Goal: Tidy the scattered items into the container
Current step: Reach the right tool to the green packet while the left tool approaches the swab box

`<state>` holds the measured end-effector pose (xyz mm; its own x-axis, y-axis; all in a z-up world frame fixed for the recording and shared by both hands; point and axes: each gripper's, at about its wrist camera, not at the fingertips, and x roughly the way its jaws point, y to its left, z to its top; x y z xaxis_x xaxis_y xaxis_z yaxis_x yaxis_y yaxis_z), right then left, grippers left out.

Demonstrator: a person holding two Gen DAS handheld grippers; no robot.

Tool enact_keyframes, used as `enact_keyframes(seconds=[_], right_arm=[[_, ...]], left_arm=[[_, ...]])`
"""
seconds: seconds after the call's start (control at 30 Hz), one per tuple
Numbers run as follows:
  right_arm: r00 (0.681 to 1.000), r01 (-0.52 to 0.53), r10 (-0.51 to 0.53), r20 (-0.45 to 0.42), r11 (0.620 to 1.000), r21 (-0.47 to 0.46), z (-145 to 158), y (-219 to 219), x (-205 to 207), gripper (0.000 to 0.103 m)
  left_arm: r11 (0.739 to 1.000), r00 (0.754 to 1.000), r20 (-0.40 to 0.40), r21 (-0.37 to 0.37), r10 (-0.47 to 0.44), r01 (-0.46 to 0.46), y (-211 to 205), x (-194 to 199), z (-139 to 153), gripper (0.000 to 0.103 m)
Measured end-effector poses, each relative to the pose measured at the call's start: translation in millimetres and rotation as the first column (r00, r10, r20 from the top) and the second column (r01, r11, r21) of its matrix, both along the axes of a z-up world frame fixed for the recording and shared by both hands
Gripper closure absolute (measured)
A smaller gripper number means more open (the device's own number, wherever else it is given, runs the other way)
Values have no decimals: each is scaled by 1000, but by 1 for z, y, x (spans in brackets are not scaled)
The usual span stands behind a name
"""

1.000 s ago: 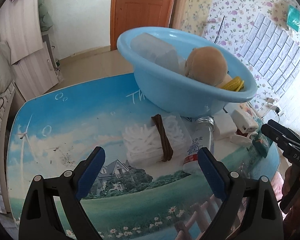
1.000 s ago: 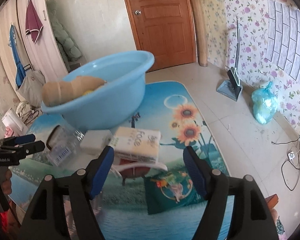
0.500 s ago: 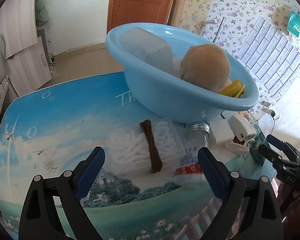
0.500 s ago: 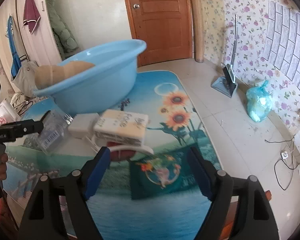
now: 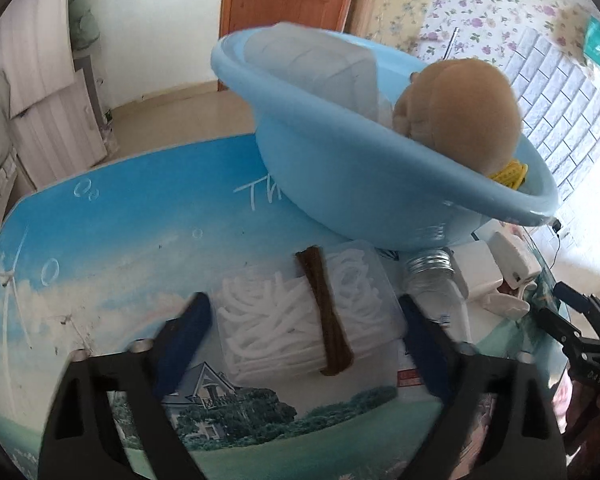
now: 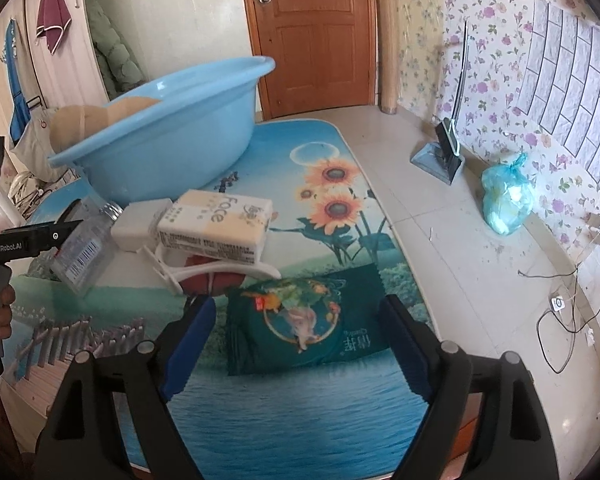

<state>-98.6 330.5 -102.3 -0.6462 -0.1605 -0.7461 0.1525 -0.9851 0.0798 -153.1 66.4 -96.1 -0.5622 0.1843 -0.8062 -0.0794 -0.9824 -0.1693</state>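
Swab box (image 5: 306, 312) lies on the table (image 5: 132, 220) between the wide-open, empty left gripper (image 5: 304, 326), its long axis across the fingers; this hand looks the nearer one. Right gripper (image 6: 296, 340), also spread and empty, straddles a green packet (image 6: 304, 320) with unreadable script. Beyond it, a tissue pack (image 6: 216, 226) reads "Face"; a bottle (image 6: 86, 254) shows a barcode. Farthest, the basin (image 5: 364, 184) already holds a plush (image 5: 456, 120).

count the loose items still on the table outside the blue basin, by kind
clear box of white sticks: 1
clear bottle: 1
white block: 1
tissue packs: 2
white hanger: 1
total: 6
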Motion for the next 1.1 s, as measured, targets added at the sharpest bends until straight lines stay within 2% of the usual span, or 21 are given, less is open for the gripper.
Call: enact_keyframes(seconds=[0.3,0.4,0.5,0.57,0.63,0.7,0.73,0.77,0.83,1.1], right_arm=[[999,-47,47,-8,999,-25,-1,-8,5,19],[998,-65,65,-10,998,6,-2,-17,11,22],[998,-66,66,-13,998,6,-1,-21,15,37],[998,-58,58,-14,998,16,-1,-22,15,52],[999,-47,47,-15,999,18,-1,-22,17,57],[1000,-25,25,-11,999,20,1,-21,19,70],[1000,-18,18,-3,1000,9,2,-20,20,80],[1000,-19,19,2,1000,-4,3,-20,22,85],[999,-34,34,10,999,-24,3,-22,28,90],[998,-62,62,-20,998,-32,13,-38,47,93]], left_arm=[[1000,1000,-8,11,6,-6,-16,14,3,16],[1000,1000,-6,13,12,-11,-22,21,3,16],[1000,1000,-6,13,11,-11,-26,30,4,16],[1000,1000,-11,16,10,-10,-27,37,6,16],[1000,1000,-17,21,9,-9,-32,41,6,16],[1000,1000,-22,27,7,-7,-33,48,7,16],[1000,1000,-25,30,5,-4,-33,51,7,16],[999,1000,-29,32,1,0,-34,54,7,16],[999,999,-37,31,-6,7,-36,60,7,16],[999,999,-49,48,-15,17,-42,87,8,16]])
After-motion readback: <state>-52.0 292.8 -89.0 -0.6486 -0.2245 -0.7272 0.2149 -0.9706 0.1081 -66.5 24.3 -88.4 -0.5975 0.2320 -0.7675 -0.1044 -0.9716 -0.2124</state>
